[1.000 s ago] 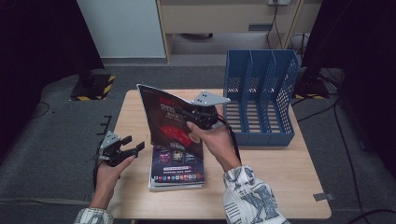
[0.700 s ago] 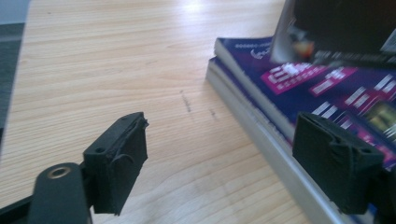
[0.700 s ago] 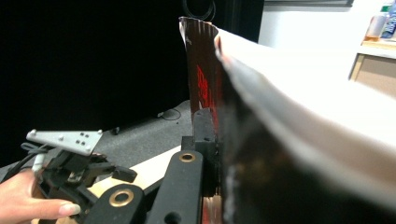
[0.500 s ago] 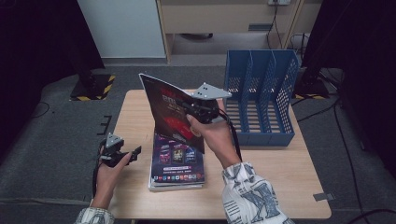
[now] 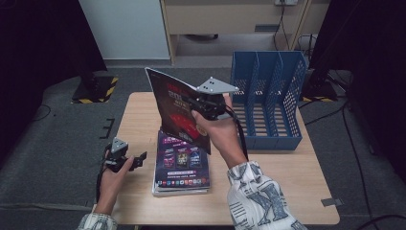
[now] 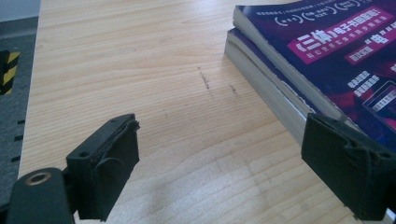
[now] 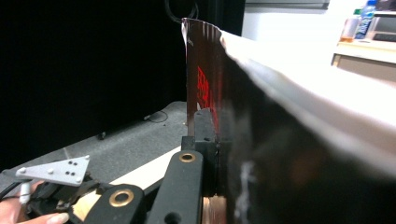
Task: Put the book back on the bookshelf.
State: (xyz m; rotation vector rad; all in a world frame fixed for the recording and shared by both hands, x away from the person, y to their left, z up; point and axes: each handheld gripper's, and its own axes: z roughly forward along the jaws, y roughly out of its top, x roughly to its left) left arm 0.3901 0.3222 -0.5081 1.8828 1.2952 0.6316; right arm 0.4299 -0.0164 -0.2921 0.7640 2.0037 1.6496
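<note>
My right gripper (image 5: 195, 104) is shut on a dark magazine with a red cover (image 5: 174, 112) and holds it nearly upright above a stack of magazines (image 5: 182, 165) on the wooden table (image 5: 287, 167). In the right gripper view the jaws (image 7: 215, 135) pinch the cover's edge and the pages (image 7: 303, 107) bulge to the right. My left gripper (image 5: 138, 160) hovers low at the table's left side, beside the stack. Its jaws have just been opening. Its pads (image 6: 112, 158) stand wide apart with only bare table between them, and the purple top cover (image 6: 336, 60) lies to their right.
A blue file rack (image 5: 268, 96) with several slots stands at the table's back right, just beyond the right hand. Black-and-yellow floor marking (image 5: 98, 88) lies off the table's far left. A cabinet (image 5: 230, 19) stands behind the table.
The right gripper has raised the magazine a little and carried it slightly toward the rack. The left hand has stayed almost where it was, beside the stack.
</note>
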